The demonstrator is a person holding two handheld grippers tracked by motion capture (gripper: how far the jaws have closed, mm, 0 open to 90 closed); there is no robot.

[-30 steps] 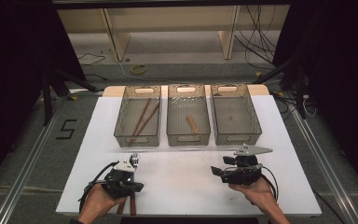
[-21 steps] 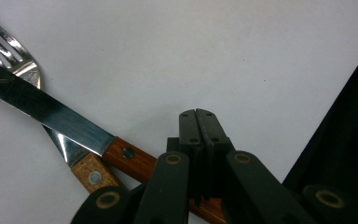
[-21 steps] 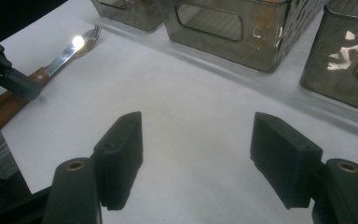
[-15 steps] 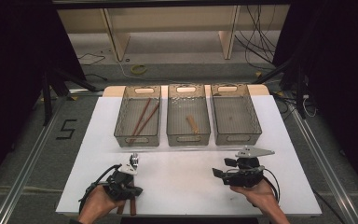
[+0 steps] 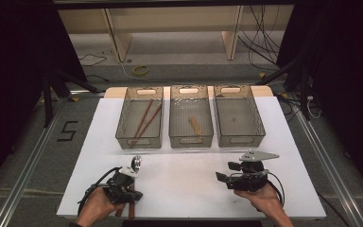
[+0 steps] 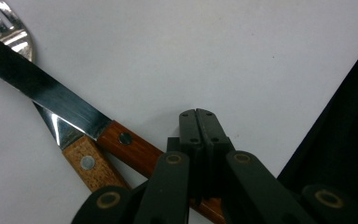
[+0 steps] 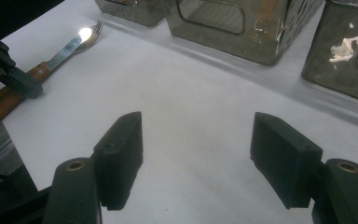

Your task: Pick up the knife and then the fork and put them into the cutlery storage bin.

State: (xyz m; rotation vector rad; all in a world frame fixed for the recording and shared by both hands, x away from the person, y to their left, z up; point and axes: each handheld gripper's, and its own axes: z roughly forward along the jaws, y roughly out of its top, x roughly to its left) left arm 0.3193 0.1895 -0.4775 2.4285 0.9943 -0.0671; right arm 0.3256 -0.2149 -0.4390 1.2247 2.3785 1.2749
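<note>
A knife point(image 6: 65, 102) with a reddish wooden handle point(image 6: 130, 145) lies across a fork point(image 6: 2, 25) that has a paler wooden handle point(image 6: 87, 163). Both rest on the white table near its front left, and the fork's shiny head point(image 5: 135, 163) points toward the bins. My left gripper point(image 6: 198, 123) is shut with its pads together. It sits right over the knife handle, which passes beneath the jaws. In the high view my left gripper point(image 5: 131, 195) is above the brown handles point(image 5: 131, 209). My right gripper point(image 7: 196, 123) stands open over bare table, as also seen from above, right gripper point(image 5: 226, 171).
Three clear bins stand in a row at the back of the white table point(image 5: 184, 184). The left bin point(image 5: 139, 142) holds two long brown sticks point(image 5: 144, 120), the middle bin point(image 5: 191, 140) holds a short wooden piece point(image 5: 195, 125), and the right bin point(image 5: 241, 140) stands beside them. The table's front edge lies close to my left hand.
</note>
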